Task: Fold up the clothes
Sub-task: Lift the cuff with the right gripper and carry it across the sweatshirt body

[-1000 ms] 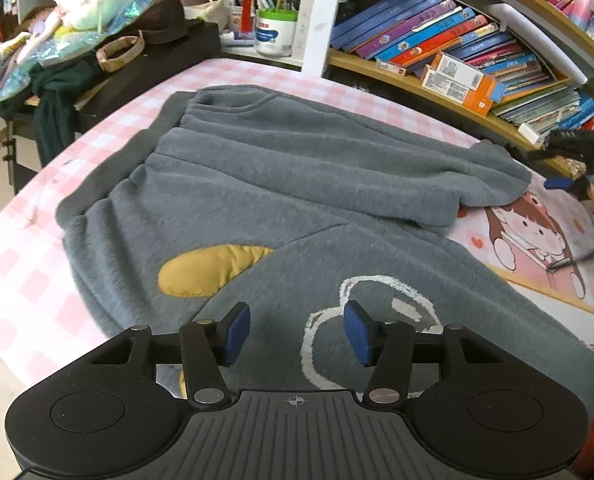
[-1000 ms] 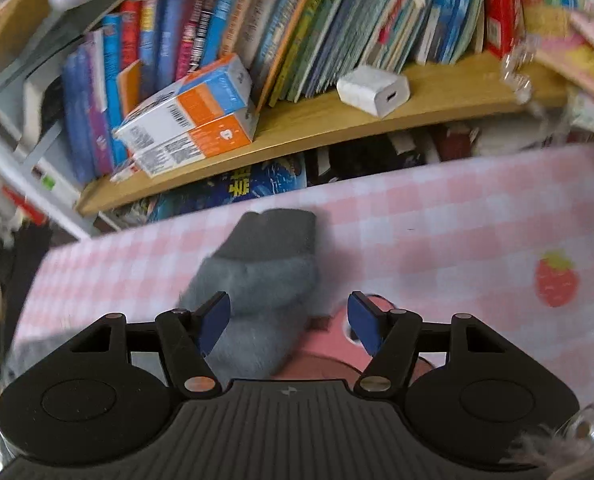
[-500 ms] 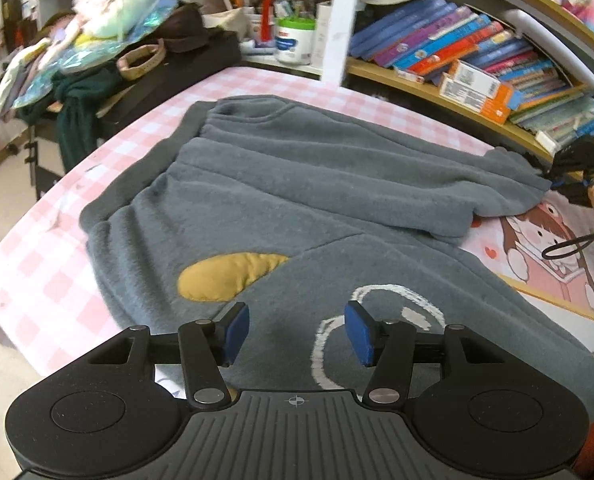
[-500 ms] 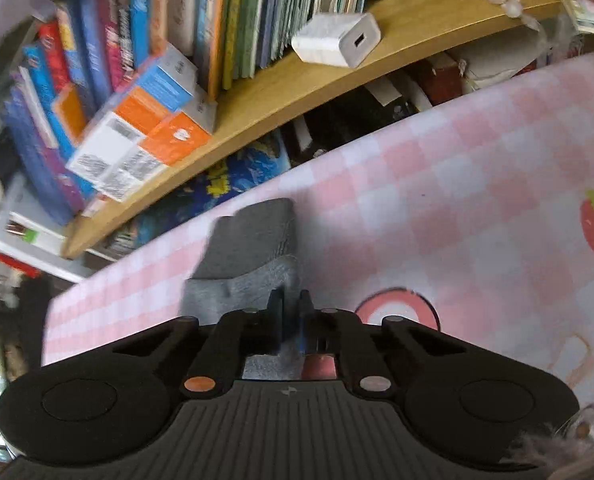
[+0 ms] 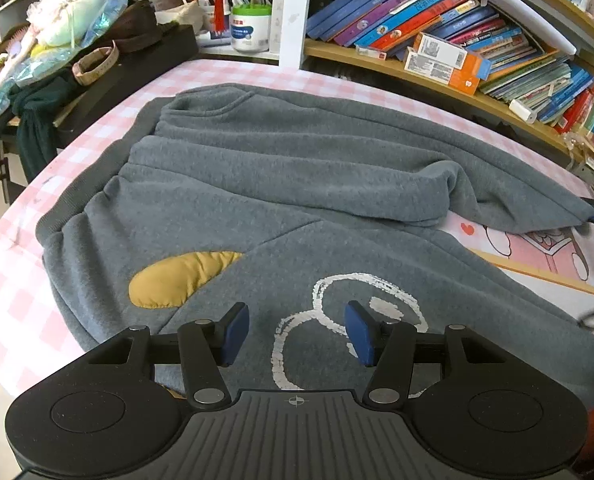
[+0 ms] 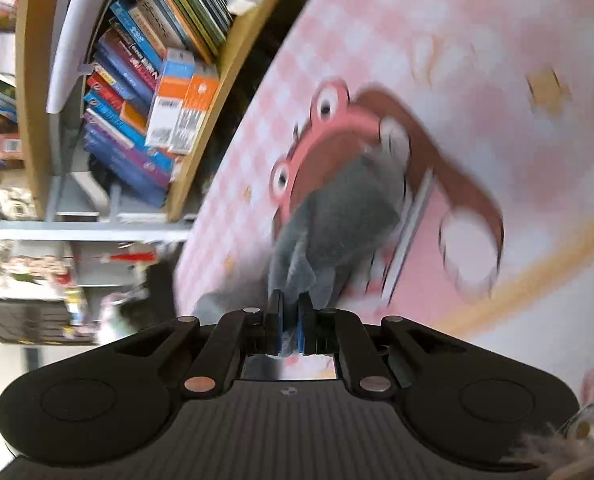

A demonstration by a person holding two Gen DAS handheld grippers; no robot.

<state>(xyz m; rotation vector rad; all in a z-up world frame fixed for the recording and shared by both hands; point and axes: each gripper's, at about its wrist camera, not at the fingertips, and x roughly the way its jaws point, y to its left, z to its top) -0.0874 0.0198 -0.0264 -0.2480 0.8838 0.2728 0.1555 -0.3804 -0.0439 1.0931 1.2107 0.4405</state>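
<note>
A grey sweatshirt (image 5: 297, 184) with a yellow patch (image 5: 181, 276) and a white ring print lies spread on the pink checked cloth (image 5: 17, 272). Its far sleeve (image 5: 497, 188) stretches right, its cuff end at the right edge of the left wrist view. My left gripper (image 5: 293, 332) is open and empty, hovering over the body near the print. My right gripper (image 6: 290, 312) is shut on the grey sleeve cuff (image 6: 337, 216) and holds it lifted above the cartoon print (image 6: 337, 128); that view is blurred and tilted.
A wooden bookshelf (image 5: 437, 80) full of books runs along the far side of the table and also shows in the right wrist view (image 6: 145, 92). A pen pot and a white jar (image 5: 251, 26) stand at the back. A dark stand with piled clothes (image 5: 57, 60) is at the left.
My right gripper closed on the sleeve cuff, then lifted and swung it, tilting its view. The sleeve end has shifted right. My left gripper stays open and has drawn slightly back.
</note>
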